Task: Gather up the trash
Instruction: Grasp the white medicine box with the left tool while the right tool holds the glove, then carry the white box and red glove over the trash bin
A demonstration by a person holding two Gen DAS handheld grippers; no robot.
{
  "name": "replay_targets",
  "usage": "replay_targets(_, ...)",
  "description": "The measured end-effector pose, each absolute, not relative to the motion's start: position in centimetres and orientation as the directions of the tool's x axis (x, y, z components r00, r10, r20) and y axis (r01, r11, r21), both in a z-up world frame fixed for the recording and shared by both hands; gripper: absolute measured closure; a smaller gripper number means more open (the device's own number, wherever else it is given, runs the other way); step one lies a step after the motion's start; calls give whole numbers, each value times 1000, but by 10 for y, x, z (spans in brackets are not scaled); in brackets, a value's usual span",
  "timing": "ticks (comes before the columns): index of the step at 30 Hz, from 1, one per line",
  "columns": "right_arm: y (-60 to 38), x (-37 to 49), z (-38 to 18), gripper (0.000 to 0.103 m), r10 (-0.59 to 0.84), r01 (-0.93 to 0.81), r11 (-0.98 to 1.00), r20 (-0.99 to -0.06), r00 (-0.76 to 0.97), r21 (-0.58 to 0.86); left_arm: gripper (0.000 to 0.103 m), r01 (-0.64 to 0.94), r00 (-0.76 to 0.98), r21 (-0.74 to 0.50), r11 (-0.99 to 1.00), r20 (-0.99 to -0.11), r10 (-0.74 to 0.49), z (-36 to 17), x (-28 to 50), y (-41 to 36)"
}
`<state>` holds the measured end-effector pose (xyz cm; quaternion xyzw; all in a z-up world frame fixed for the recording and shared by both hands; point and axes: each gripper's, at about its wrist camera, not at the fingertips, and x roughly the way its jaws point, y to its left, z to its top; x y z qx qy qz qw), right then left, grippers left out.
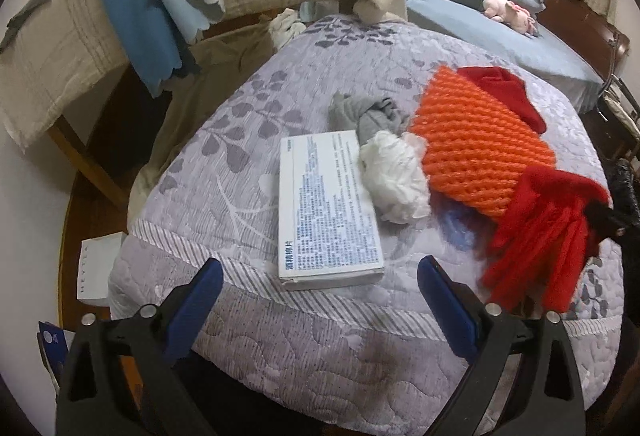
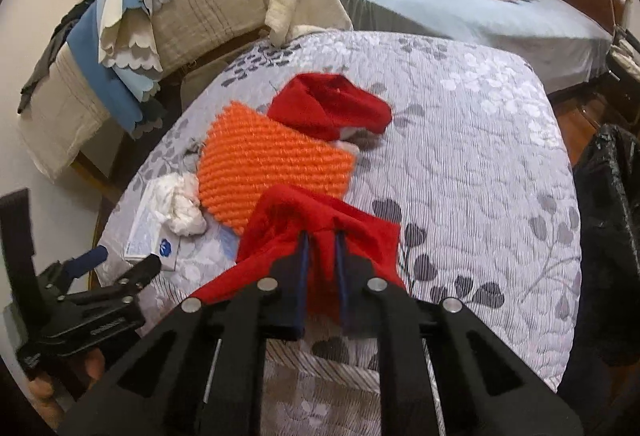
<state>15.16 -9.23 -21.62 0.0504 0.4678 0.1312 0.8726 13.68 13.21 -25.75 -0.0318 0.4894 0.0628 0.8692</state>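
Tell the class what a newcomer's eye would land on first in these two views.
The bright orange knit piece in the middle of the grey leaf-print quilt, with red cloth at its near end pinched in the shut right gripper. Beside it lie a white printed box and crumpled white tissue, before the open left gripper.

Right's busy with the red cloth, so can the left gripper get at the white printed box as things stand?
Probably yes. The left gripper stands open just short of the white printed box, with only bare quilt between; the crumpled white tissue only touches the box's far corner.
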Motion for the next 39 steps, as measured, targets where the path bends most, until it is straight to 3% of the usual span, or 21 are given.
replay_targets(5,-94,154,-212,92,279,-187,960,-798,535,211,15,-150,494,1,989,-866,76,-265,144,136)
replay_targets(8,-95,153,-211,92,279,-185,960,-797,536,212,29,-138,478,2,990,-876,68,-270,147,135)
replay_targets(10,-95,153,-210,92,282,-186,959,-795,537,214,46,-129,469,-8,992,-881,54,-271,148,135)
replay_targets(11,-95,152,-209,92,281,-187,959,-795,538,213,48,-125,467,-10,992,-883,50,-272,148,134)
replay_targets(39,-118,124,-142,92,309,-204,951,-709,634,233,49,-96,638,26,995,-766,81,-150,113,104)
